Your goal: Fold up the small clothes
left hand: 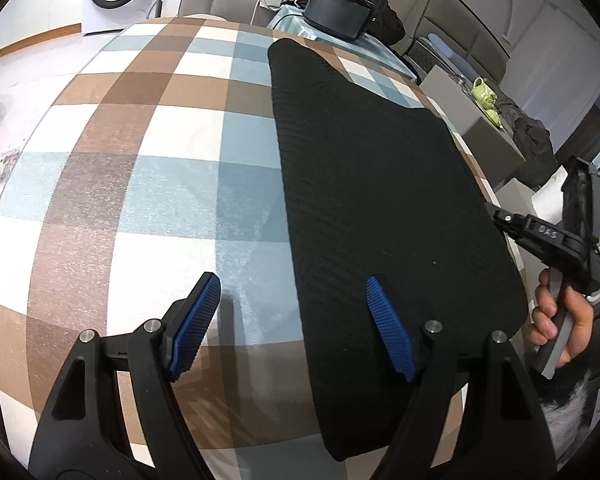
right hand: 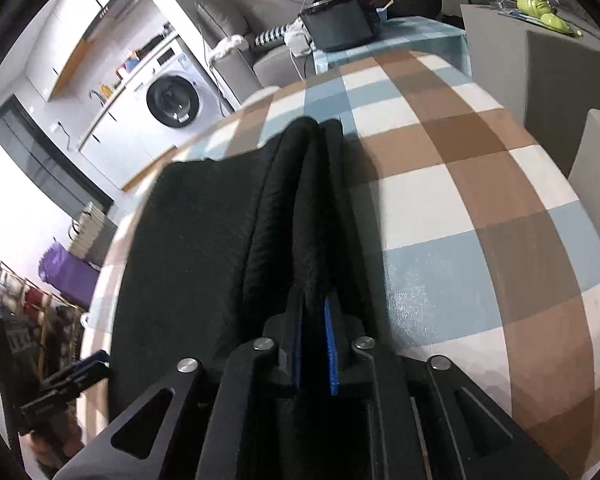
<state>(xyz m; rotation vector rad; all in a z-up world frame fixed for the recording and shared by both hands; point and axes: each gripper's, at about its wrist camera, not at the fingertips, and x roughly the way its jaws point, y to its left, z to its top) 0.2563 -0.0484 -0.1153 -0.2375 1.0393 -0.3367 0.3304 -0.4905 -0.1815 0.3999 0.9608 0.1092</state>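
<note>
Left wrist view: a checked tablecloth (left hand: 148, 184) in brown, blue and white fills most of the frame, and a black ribbed garment (left hand: 380, 184) lies flat on it, running from about 12 o'clock down to 5 o'clock. The left gripper (left hand: 294, 320) hangs over the near end with its jaws wide apart; the right finger (left hand: 390, 332) is over the black cloth, the left finger (left hand: 194, 326) over bare tablecloth just beside the garment's edge. At 3 o'clock a hand (left hand: 560, 320) holds the right gripper (left hand: 500, 216) at the garment's far edge.

Right wrist view: the right gripper (right hand: 314, 344) is closed on a raised fold of the garment (right hand: 300, 208), which stands up between the blue pads (right hand: 332, 352) and runs toward 12 o'clock. The rest of the garment spreads flat toward 9 o'clock. A washing machine (right hand: 172, 100) stands at 10 o'clock.
</note>
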